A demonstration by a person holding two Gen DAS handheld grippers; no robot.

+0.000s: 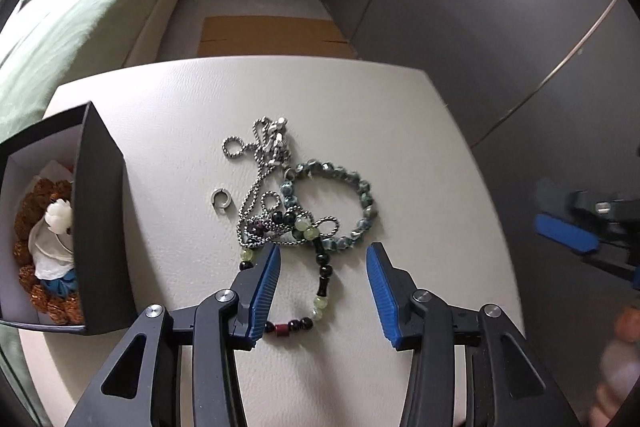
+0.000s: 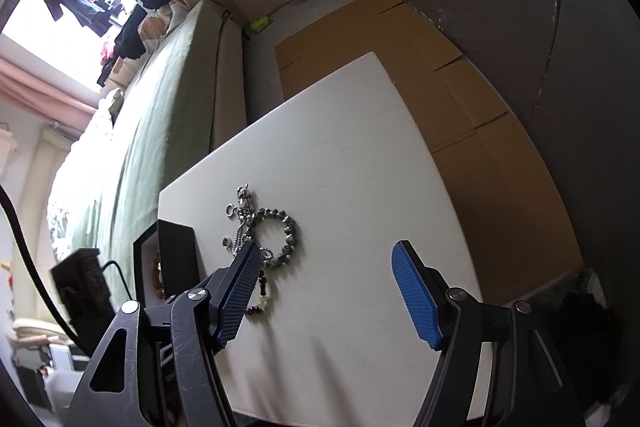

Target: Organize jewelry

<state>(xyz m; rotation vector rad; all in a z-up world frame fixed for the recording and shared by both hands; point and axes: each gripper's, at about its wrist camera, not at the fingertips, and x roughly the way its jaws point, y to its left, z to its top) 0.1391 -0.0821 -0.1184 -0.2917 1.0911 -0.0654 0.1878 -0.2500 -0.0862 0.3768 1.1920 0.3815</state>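
While both grippers are hanging wide open over the white table [image 1: 420, 131], nothing is being gripped.

Left gripper [image 1: 324, 251] jaws are spreading well apart, straddling the near end of the mixed bead strand [image 1: 322, 267]; its left finger is overlapping or touching that strand, contact unclear. Just ahead of the jaws: one silver chain necklace [image 1: 260, 163], one dark stone bead bracelet [image 1: 352, 195], one small silver ring [image 1: 219, 197], tangled except the ring. One black box [image 1: 100, 211] is sitting left of the jaws, holding brown beads. Right gripper [image 2: 326, 251] is hovering empty, jewelry left of its jaws.
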